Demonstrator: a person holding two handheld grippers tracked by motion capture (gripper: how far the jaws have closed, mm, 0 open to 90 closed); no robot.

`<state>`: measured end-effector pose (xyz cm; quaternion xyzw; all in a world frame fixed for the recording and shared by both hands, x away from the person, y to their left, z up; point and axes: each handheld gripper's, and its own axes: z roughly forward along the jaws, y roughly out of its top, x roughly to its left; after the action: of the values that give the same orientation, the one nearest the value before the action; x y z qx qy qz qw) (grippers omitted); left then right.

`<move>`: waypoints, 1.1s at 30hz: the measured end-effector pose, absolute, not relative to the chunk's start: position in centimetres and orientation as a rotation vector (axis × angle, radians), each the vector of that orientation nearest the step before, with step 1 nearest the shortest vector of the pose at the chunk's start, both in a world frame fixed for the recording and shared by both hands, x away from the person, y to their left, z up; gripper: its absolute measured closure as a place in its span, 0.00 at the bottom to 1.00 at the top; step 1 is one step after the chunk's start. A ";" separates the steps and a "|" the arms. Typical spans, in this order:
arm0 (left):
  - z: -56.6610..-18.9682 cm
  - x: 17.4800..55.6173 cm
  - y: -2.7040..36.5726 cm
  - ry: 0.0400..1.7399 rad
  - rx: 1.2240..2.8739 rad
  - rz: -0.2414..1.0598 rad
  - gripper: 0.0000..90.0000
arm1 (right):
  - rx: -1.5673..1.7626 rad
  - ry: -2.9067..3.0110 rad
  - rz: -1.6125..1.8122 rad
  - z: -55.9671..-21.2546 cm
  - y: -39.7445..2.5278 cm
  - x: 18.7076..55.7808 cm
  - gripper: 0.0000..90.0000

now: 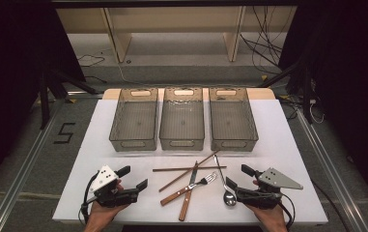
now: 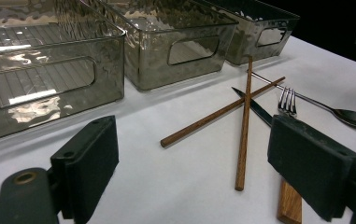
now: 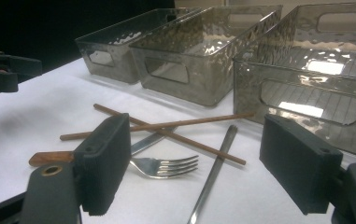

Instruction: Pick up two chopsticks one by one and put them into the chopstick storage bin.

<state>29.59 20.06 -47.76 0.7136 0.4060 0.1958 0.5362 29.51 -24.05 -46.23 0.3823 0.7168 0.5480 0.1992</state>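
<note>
Cutlery lies mid-counter between two grippers. Left gripper rests near the counter's front edge, jaws apart and holding nothing. Just right of it lie two crossed chopsticks, then a wooden-handled knife and fork, then a spoon. Right gripper sits beside the spoon, jaws apart, empty. Three clear bins stand behind.

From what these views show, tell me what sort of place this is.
Likely a lab recording station: a white table holding three clear bins, black curtains, loose floor cables and a taped floor number.
</note>
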 end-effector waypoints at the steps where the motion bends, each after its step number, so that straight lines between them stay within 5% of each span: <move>1: -47.8 29.6 20.1 0.966 1.705 0.468 0.18 | 1.069 2.005 1.533 -46.2 -24.1 29.5 0.28; 33: -44.5 33.4 15.5 0.960 1.989 0.373 0.18 | 1.064 1.988 1.518 -46.2 -24.5 29.6 0.29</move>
<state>33.39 15.51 -44.51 0.7994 0.3859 0.1498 0.4356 29.61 -24.52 -46.20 0.3826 0.7150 0.5461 0.2100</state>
